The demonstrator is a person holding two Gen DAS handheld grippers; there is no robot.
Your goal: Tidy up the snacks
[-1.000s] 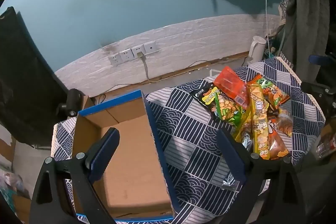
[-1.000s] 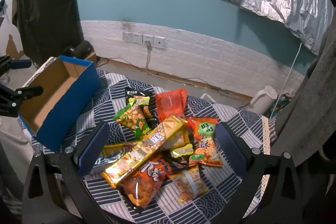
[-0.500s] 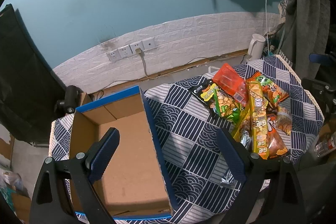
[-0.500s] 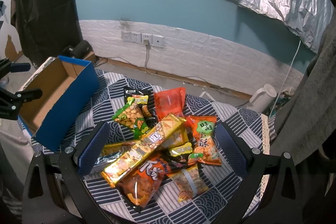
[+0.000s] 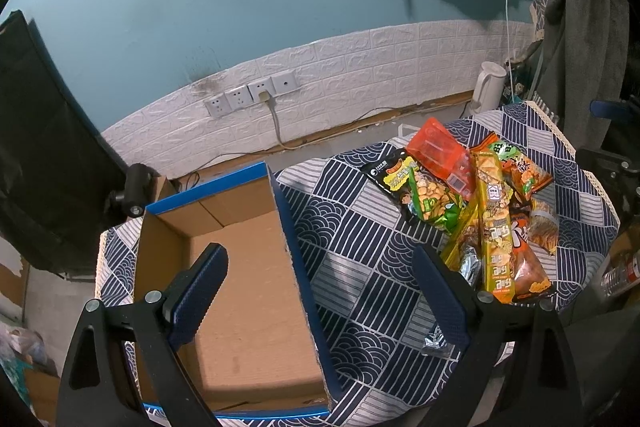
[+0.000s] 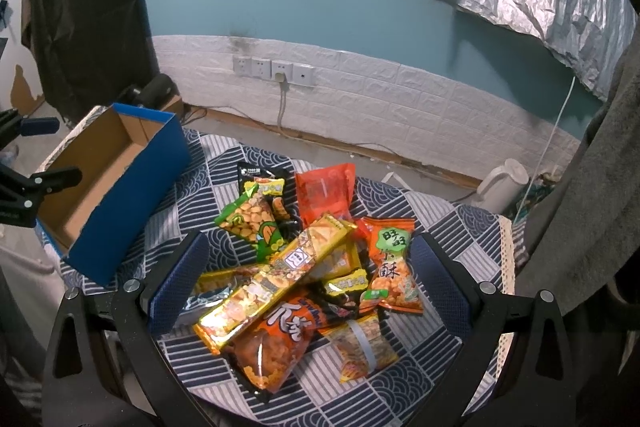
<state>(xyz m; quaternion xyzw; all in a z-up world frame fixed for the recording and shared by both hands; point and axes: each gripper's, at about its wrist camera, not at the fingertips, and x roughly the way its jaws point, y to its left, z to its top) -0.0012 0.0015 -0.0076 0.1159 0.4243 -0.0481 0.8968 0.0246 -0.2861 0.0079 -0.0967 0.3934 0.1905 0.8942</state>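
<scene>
A pile of snack packets point(image 6: 304, 263) lies on the table with the patterned cloth point(image 6: 452, 227); it also shows at the right in the left wrist view point(image 5: 480, 211). A long yellow packet point(image 6: 280, 275) lies on top, with a red pouch point(image 6: 326, 193) behind it. An empty blue cardboard box point(image 5: 240, 267) stands at the table's left end point(image 6: 120, 183). My left gripper point(image 5: 320, 291) is open and empty, above the box's right wall. My right gripper point(image 6: 306, 283) is open and empty, hovering over the pile.
A white kettle point(image 6: 502, 185) stands on the floor behind the table. Wall sockets with a plugged cable point(image 6: 280, 75) sit on the white brick panel. A black cloth point(image 6: 84, 19) hangs at the left, a grey garment point(image 5: 584, 19) at the right.
Both views have shifted slightly: the left gripper has drifted a little, so the box and pile sit a bit lower and closer. Both grippers stay open and the snacks have not moved.
</scene>
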